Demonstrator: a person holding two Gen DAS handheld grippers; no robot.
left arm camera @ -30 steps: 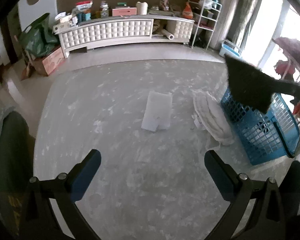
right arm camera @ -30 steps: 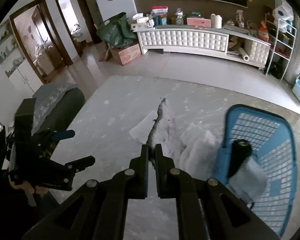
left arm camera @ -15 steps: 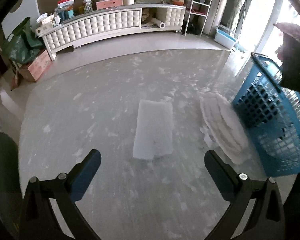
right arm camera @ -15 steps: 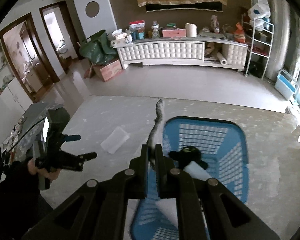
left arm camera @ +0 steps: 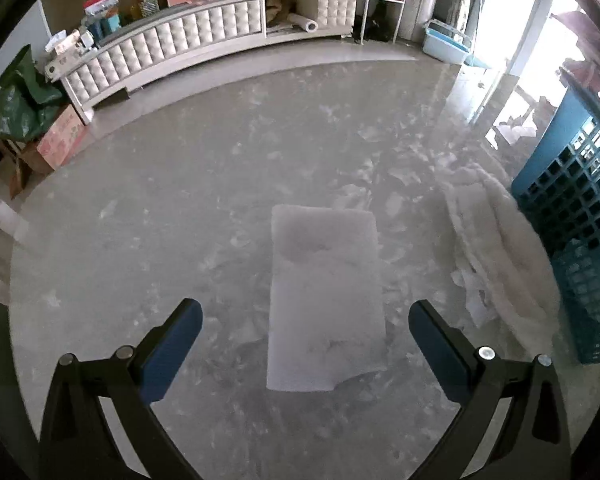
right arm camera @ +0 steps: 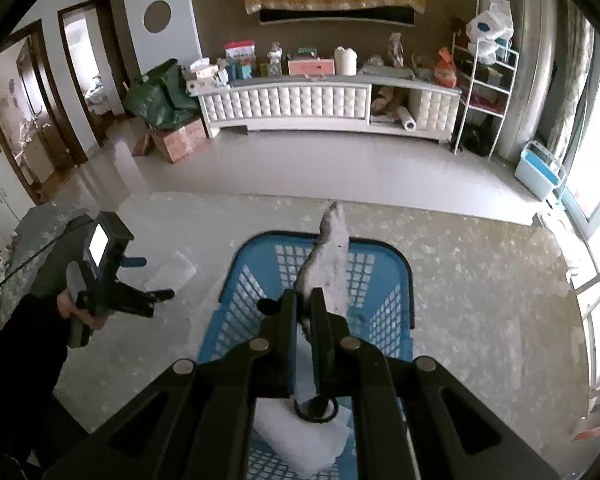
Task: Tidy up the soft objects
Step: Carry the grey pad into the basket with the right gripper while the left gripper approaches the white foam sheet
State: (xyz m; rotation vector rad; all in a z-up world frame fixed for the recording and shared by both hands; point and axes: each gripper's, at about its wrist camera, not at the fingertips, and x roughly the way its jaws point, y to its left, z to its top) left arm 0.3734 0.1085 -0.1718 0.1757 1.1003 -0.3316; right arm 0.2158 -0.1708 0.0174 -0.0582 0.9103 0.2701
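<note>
a long white tufted cabinet [right arm camera: 324, 104] runs along the brown back wall [right arm camera: 220, 20] at the top of the frame, its top crowded with boxes and bottles. pale glossy floor [right arm camera: 340, 168] lies below it, daylight pours through the window [left arm camera: 512, 20] at upper right, and dark wooden doorways [right arm camera: 80, 72] stand at upper left.

A folded white towel [left arm camera: 326, 300] lies flat on the grey tabletop between my left fingers [left arm camera: 172, 338], and a fluffy cream blanket [left arm camera: 500, 256] is heaped against the wall of the blue basket [left arm camera: 572, 200]. My right fingers [right arm camera: 287, 312] pinch a grey-and-white cloth [right arm camera: 332, 264] that stands up above the basket. Another white folded cloth [right arm camera: 300, 440] lies inside it.
</note>
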